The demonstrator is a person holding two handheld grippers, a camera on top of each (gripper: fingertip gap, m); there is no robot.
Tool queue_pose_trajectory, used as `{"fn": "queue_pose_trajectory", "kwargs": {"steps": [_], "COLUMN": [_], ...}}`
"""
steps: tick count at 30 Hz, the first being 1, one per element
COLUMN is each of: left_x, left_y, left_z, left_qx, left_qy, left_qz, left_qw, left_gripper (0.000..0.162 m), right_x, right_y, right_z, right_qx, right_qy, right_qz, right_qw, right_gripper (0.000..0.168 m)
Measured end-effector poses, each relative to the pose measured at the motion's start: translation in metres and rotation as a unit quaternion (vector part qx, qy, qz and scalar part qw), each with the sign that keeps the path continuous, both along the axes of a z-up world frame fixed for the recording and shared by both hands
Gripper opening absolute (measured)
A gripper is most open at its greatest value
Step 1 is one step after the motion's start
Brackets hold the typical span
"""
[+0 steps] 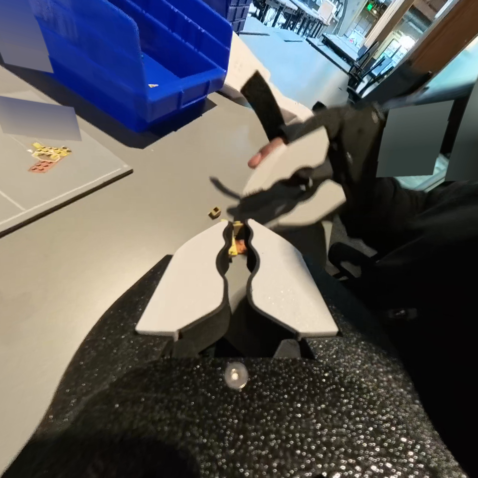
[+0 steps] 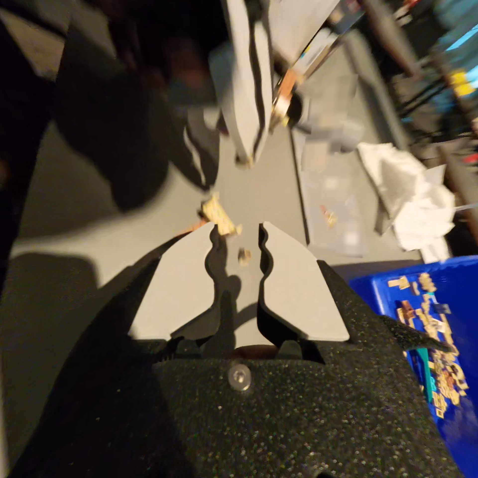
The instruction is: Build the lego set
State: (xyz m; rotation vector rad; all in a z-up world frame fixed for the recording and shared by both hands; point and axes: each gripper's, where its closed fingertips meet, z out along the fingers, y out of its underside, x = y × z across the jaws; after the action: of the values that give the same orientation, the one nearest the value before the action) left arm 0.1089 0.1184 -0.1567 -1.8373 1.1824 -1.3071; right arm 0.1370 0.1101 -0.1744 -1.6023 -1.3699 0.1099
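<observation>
**Desk:** What has your left gripper got?

**Me:** My left gripper [image 1: 238,227] has its grey jaws nearly together, pinching a small yellow-and-brown lego assembly [image 1: 236,245] between the black inner pads. In the left wrist view the piece sits in the narrow gap just behind the tips, above the grey tabletop [image 1: 77,271].

**Desk:** And the right?

**Me:** My right gripper [image 2: 236,230] stands open with a clear gap and nothing clamped. The right wrist view is blurred. A tan studded lego piece [image 2: 219,217] lies at eleven o'clock from the tips, touching or just beside the left finger; I cannot tell which. A tiny tan lego bit [image 2: 243,256] shows between the fingers on the table.

**Desk:** Anything loose near the left?

**Me:** A small single yellow lego brick [image 1: 214,212] on the table at eleven o'clock of the left tips. Farther off at ten o'clock, a cluster of yellow and red lego plates [image 1: 47,157] lies on a grey mat [image 1: 90,178]. A blue plastic storage bin [image 1: 165,77] sits at twelve o'clock, and in the right wrist view it appears at four o'clock, holding many small pieces.
</observation>
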Motion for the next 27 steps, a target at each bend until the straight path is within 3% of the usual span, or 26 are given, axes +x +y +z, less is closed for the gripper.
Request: {"fn": "queue_pose_trajectory", "kwargs": {"steps": [3, 12, 19, 27], "left_x": [-0.006, -0.019, -0.031, -0.033], "left_y": [-0.003, -0.020, -0.021, -0.023], "left_z": [-0.005, -0.017, -0.020, -0.021], "left_qx": [0.008, 0.041, 0.050, 0.062], "left_qy": [0.011, 0.028, 0.036, 0.036], "left_qz": [-0.011, -0.062, -0.061, -0.074], "left_qw": [1.000, 0.997, 0.996, 0.995], "left_gripper": [0.008, 0.008, 0.008, 0.008], "right_x": [0.018, 0.002, -0.011, -0.014], "right_y": [0.002, 0.004, 0.005, 0.004], "right_z": [-0.010, -0.028, -0.041, -0.029], "right_qx": [-0.035, -0.142, -0.166, -0.157], "right_qy": [-0.031, -0.106, -0.134, -0.092], "right_qz": [0.039, 0.180, 0.178, 0.177], "right_qw": [0.998, 0.968, 0.961, 0.967], "right_gripper": [0.028, 0.022, 0.016, 0.028]}}
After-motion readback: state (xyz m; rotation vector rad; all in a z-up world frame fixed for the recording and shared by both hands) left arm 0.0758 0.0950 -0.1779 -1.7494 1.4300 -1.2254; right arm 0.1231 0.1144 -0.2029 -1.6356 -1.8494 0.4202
